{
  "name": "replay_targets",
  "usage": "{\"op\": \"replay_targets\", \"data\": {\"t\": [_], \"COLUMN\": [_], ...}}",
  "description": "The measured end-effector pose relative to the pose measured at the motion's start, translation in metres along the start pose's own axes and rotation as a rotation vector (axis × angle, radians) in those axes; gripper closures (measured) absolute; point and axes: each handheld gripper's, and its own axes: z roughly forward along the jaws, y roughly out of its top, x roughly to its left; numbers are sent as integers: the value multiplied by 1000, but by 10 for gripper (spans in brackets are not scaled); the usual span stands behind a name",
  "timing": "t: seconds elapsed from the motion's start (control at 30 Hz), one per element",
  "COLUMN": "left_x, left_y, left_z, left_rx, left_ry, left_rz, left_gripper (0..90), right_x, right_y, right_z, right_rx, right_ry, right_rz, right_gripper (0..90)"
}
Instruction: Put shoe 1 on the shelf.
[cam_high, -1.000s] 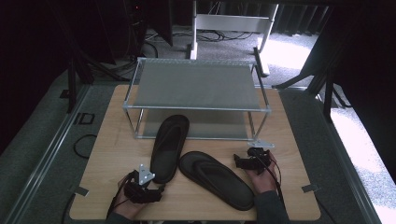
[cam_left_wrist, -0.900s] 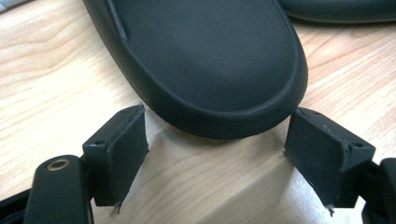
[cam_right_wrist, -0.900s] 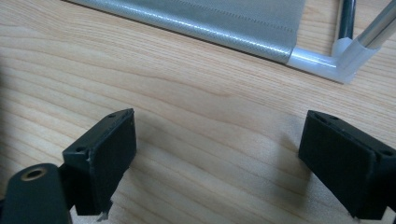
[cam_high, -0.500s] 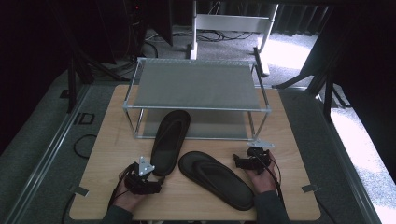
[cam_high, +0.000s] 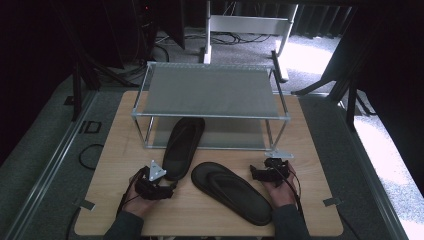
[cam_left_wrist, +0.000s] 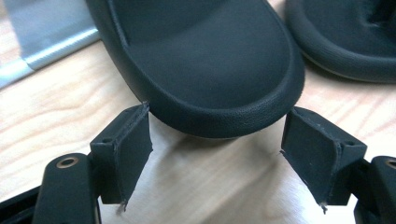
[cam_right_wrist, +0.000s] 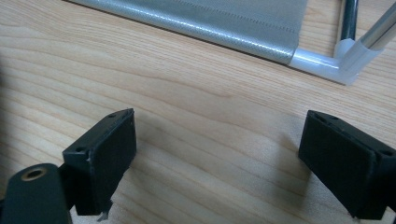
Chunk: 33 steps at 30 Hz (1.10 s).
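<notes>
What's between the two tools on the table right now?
The near flip-flop lies between the left tool and right tool, seen in the high view.

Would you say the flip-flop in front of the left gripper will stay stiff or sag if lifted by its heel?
The flip-flop looks like thick matte foam, so probably light. Long and flat, held only at the heel between the left gripper jaws, its toe may droop. The textured rim suggests decent grip.

In the left gripper view, the left gripper (cam_left_wrist: 215, 140) holds its two black jaws spread wide over the pale wooden table (cam_left_wrist: 56, 121). The rounded end of a black sandal (cam_left_wrist: 210, 60) lies between and just beyond them, its rim close to the left jaw's tip. A second black sandal (cam_left_wrist: 345, 37) sits at upper right, and a grey shelf edge (cam_left_wrist: 46, 32) crosses the upper left.
</notes>
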Motion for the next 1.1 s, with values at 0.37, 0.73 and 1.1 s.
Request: {"op": "replay_targets", "data": {"t": [0.37, 0.73, 1.1], "left_x": [3, 2, 2], "left_y": [9, 20, 36], "left_z": [10, 20, 34], "left_rx": [-7, -9, -31], "left_ry": [17, 15, -6], "left_rz": [18, 15, 9], "left_gripper": [289, 286, 302], "right_x": [0, 0, 0], "right_y": [0, 0, 0], "right_z": [0, 0, 0], "right_rx": [0, 0, 0], "right_ry": [1, 2, 2], "right_rz": [-1, -1, -1], "right_gripper": [111, 111, 111]}}
